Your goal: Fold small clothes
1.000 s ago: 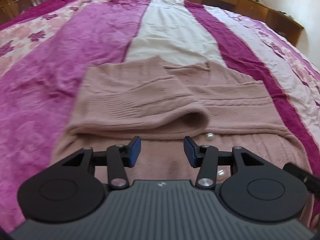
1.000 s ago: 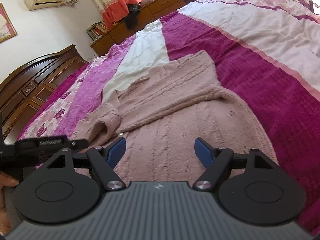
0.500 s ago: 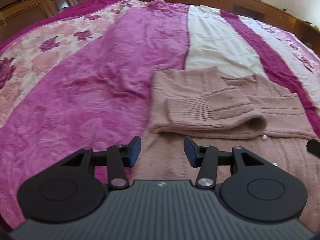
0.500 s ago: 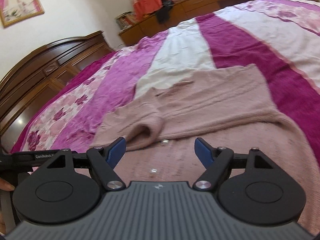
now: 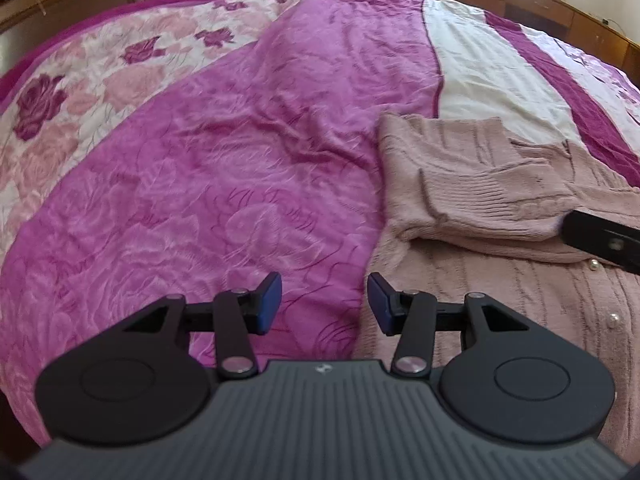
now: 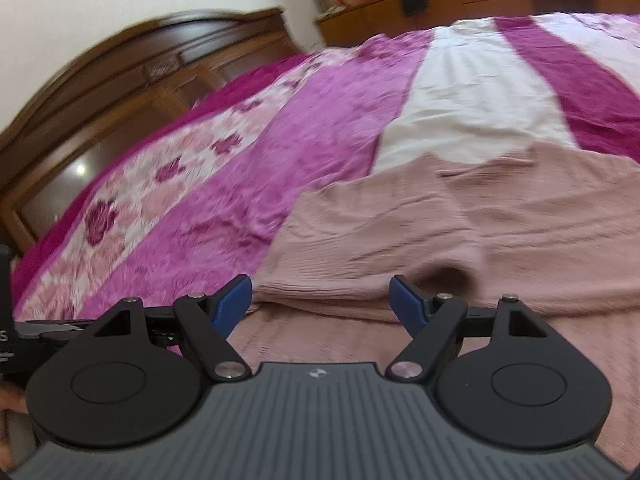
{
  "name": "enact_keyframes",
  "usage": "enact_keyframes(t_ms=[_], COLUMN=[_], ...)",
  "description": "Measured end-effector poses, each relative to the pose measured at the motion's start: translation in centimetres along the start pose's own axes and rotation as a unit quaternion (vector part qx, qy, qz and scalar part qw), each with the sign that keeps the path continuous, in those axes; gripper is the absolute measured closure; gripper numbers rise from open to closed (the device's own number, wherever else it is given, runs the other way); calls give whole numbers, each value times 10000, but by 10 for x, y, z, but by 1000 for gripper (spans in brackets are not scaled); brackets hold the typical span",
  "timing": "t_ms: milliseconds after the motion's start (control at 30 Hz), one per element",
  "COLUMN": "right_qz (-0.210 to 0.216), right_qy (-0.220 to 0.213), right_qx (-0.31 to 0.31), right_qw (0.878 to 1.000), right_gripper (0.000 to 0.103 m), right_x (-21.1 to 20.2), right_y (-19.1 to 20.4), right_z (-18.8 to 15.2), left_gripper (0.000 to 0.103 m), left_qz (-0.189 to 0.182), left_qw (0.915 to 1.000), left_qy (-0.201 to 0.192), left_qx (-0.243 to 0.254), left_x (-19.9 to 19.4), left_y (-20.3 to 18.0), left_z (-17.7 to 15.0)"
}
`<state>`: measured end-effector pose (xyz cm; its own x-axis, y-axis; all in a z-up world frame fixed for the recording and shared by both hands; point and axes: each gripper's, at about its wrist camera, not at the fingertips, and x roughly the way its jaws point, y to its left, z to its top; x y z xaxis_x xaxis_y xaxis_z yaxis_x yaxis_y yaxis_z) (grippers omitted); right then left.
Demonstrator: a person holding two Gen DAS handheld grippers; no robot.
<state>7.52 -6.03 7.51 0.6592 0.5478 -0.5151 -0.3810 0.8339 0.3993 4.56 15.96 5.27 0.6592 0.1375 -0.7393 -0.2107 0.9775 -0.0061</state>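
Cardigan (image 5: 500, 208) on bedspread (image 5: 240, 160)

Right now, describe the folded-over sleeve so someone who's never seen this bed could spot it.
Start at the bedspread: a pink knit cardigan lies on it. The sleeve is folded across the cardigan's body, and only it ends in a ribbed cuff with an open mouth, just above the pearl buttons.

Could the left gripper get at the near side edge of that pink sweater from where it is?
Probably yes: the left gripper is open, the sweater edge lies just ahead, with only bedspread between.

Left gripper (image 5: 323, 304) and right gripper (image 6: 320, 303) agape, empty.
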Motion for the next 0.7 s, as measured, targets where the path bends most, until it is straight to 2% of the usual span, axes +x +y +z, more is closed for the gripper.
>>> enact_keyframes(t_ms=[100, 333, 400, 433, 467, 500, 567, 600, 700], right_qz=[99, 31, 6, 0, -15, -42, -54, -35, 12], right_qy=[123, 299, 317, 336, 350, 369, 463, 461, 365], right_qx=[-233, -526, -577, -558, -539, -548, -637, -661, -667], right_qw=[9996, 9982, 9978, 9979, 9979, 9978, 9969, 9967, 9971], right_gripper=[22, 24, 38, 41, 51, 67, 78, 88, 96], right_x=[28, 69, 76, 78, 81, 83, 88, 88, 82], right_y=[16, 32, 33, 32, 31, 29, 28, 27, 26], right_z=[1, -3, -4, -4, -4, -4, -5, -6, -2], left_gripper=[54, 54, 54, 54, 54, 54, 54, 54, 54], left_qz=[20, -2, -11, -23, -33, -41, -59, -68, -100], left_qw=[10000, 9998, 9998, 9998, 9998, 9998, 9998, 9998, 9999], left_qy=[17, 76, 92, 93, 91, 91, 91, 88, 44], left_qx=[-43, -167, -178, -179, -182, -185, -186, -179, -117], left_x=[3, 8, 9, 10, 10, 11, 11, 11, 10], left_y=[6, 17, 18, 17, 17, 17, 15, 14, 9], left_z=[-3, -7, -7, -8, -8, -8, -7, -7, -4])
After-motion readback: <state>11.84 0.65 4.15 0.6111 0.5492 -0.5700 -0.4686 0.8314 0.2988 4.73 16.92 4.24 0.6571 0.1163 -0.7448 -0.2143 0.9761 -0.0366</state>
